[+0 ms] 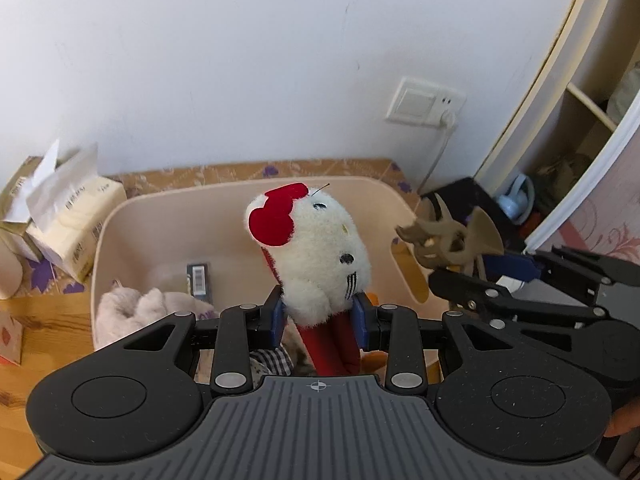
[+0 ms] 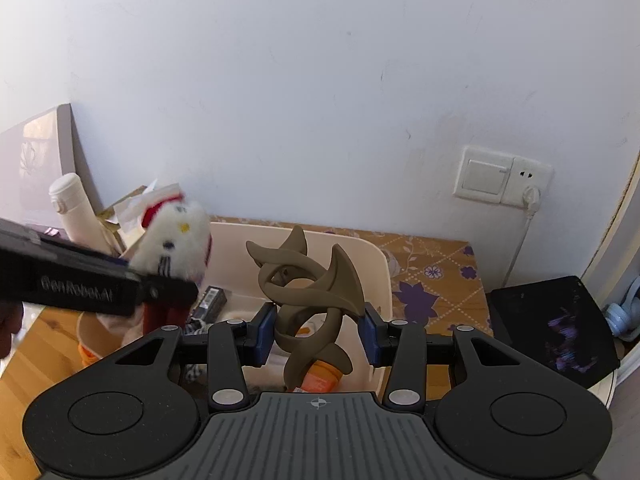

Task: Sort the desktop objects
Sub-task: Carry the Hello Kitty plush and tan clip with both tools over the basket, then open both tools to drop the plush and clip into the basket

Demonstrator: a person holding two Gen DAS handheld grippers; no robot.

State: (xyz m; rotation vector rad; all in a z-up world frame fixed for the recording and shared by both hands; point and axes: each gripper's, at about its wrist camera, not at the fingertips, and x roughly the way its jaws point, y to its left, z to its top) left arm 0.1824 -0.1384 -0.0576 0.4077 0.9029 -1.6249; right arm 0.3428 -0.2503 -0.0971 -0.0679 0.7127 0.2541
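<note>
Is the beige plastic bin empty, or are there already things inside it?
Not empty. The beige plastic bin already holds a pale fluffy plush, a small dark barcoded box and an orange tube.

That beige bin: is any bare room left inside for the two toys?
The beige bin has bare floor along its far wall, behind the barcoded box. The near end is crowded: pale fluffy plush, checked cloth, orange tube.
</note>
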